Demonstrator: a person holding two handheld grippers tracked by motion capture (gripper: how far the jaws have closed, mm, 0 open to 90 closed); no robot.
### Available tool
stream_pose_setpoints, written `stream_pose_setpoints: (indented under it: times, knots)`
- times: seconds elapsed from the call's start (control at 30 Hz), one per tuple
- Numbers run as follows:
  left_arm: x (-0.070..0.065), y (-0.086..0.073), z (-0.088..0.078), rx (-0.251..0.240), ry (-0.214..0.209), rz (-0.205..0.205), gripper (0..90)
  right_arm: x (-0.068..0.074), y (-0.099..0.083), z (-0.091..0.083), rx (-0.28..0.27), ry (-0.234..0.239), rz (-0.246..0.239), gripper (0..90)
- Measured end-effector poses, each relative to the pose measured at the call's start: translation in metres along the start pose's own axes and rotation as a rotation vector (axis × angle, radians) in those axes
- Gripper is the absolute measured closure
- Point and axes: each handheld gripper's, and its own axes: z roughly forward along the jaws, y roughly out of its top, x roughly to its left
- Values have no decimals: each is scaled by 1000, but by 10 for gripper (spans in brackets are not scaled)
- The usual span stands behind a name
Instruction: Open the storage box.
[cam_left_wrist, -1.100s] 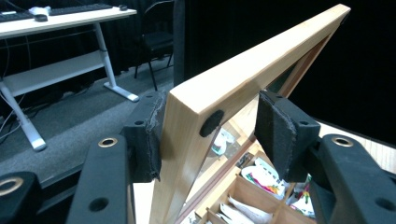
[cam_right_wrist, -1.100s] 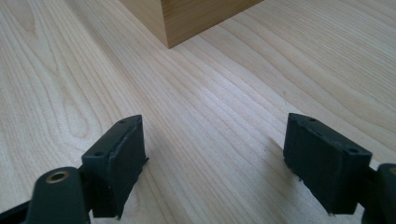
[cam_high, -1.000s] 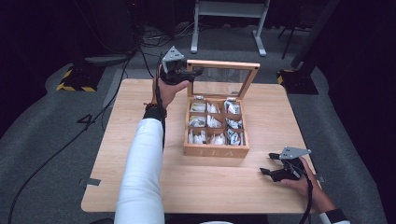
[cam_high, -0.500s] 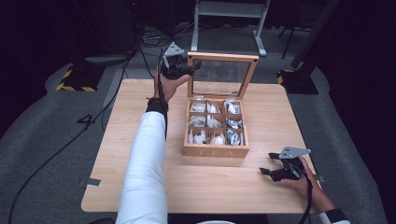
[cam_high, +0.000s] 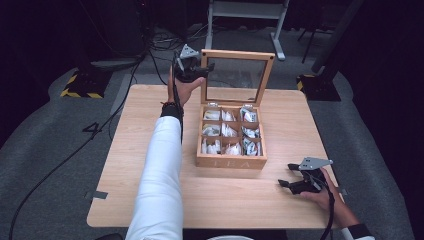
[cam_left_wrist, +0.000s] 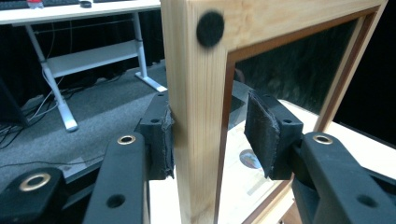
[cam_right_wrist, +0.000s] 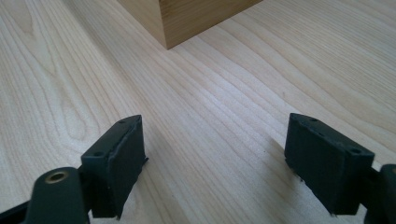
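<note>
High view: wooden tea box (cam_high: 231, 161) sits mid-tabletop (cam_high: 125, 150), its glass-paned lid (cam_high: 237, 75) standing upright. Left gripper (cam_high: 202, 67) is at the lid's left frame edge; left gripper view shows its jaws having just closed around that wooden frame (cam_left_wrist: 196, 116), one pad touching, the other just beside it. Right gripper (cam_high: 287, 184) rests on the tabletop near the box's front right corner, jaws spread wide, nothing between them.

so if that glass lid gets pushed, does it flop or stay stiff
Probably stiff: the lid is a wooden frame round a pane, standing upright from the tea box. It should swing at its bottom edge rather than bend. The pane looks fragile, so the left tool clamping the wood seems safer.
</note>
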Motion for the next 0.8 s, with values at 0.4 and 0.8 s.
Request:
stream_pose_setpoints:
  times: [0.4, 0.8]
  knots:
    - [9, -23, 17, 63, 22, -53, 564, 0, 0, 0, 1, -12, 13, 204]
    - [11, -54, 29, 170, 39, -59, 554, 0, 0, 0, 2, -15, 11, 203]
